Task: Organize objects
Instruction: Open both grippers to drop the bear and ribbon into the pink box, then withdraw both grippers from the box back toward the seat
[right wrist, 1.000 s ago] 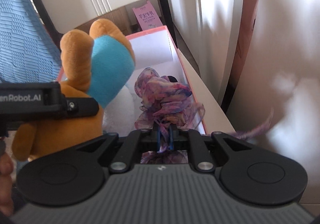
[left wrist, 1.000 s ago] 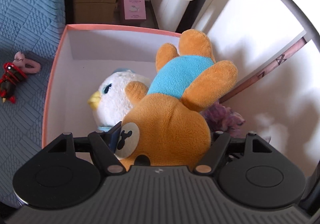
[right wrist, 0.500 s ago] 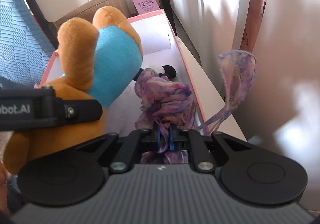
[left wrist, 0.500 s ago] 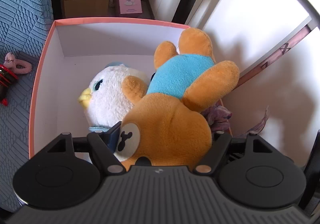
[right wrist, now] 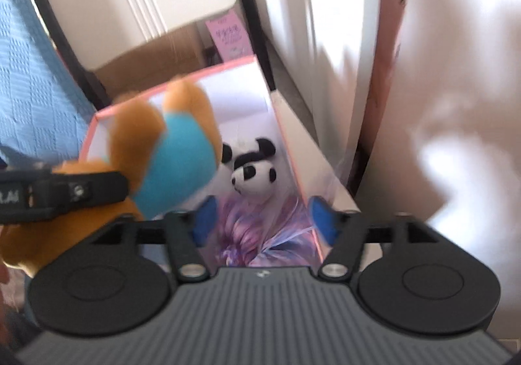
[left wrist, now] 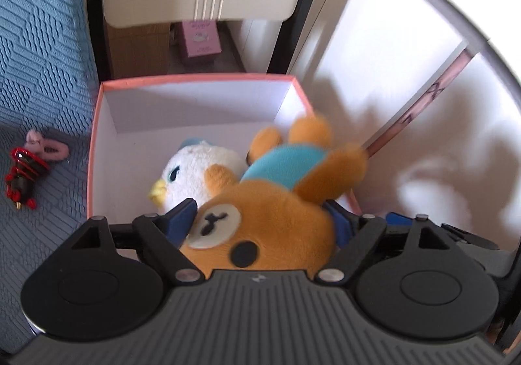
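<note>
Pink-rimmed box (left wrist: 97,124) holds white duck plush (left wrist: 198,169), panda (right wrist: 252,174) and purple scarf (right wrist: 254,234). We see the left hand-held gripper (left wrist: 260,218), just opening, jaws beside the orange bear (left wrist: 267,221); right hand-held gripper (right wrist: 260,218) just opened, apart over scarf. Blue bedspread (left wrist: 39,39) alongside.

Fuzzy plush bear (left wrist: 267,221), matt paperboard box (left wrist: 195,104), textured woven blue cloth (left wrist: 39,39)

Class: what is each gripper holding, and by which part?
Nothing: both jaws have just been opening. The orange bear, by its head, sits loose in the left gripper; the purple scarf lies below the right gripper.
</note>
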### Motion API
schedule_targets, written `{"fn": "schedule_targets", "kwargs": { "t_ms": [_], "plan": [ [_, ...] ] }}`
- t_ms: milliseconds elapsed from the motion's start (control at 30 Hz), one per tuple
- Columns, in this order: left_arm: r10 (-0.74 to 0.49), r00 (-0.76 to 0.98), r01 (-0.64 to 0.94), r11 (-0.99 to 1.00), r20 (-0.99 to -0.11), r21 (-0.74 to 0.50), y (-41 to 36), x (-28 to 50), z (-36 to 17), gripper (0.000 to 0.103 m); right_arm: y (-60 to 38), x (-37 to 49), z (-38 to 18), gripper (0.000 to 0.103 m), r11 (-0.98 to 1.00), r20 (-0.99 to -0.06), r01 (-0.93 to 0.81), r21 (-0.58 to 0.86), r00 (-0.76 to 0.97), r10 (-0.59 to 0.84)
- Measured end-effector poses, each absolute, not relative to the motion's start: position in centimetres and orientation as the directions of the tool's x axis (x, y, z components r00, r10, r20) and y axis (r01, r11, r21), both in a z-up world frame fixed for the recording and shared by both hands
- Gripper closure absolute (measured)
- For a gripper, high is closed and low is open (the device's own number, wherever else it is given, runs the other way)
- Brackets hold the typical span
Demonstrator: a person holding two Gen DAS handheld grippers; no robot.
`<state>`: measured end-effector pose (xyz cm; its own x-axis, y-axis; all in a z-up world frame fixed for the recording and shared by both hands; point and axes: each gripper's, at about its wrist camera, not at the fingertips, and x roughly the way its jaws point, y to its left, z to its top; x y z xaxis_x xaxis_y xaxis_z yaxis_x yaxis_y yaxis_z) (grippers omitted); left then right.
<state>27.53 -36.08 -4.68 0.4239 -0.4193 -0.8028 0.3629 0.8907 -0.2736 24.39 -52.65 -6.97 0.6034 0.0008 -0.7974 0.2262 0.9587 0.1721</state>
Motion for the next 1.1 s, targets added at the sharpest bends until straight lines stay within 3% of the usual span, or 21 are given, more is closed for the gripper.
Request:
{"fn": "schedule_targets", "kwargs": {
  "t_ms": [300, 700, 1100],
  "plan": [
    [-0.452, 0.511, 0.371, 0.883, -0.731, -0.287, -32.0, 24.7, 0.8, 0.015, -51.2, 20.5, -0.7, 0.026, 0.946, -0.727, 0.251, 0.205, 0.686, -0.024],
    [-0.421, 0.629, 0.31, 0.907, -0.653, -0.286, -22.3, 18.3, 7.9, 0.015, -44.6, 15.5, 7.0, 0.023, 0.965, -0.616, 0.102, 0.243, 0.784, 0.072],
    [-0.335, 0.709, 0.216, 0.941, -0.62, -0.26, -13.3, 13.9, 9.8, 0.015, -36.8, 13.0, 10.1, 0.022, 0.974, -0.583, -0.055, 0.221, 0.793, 0.176]
  ]
}}
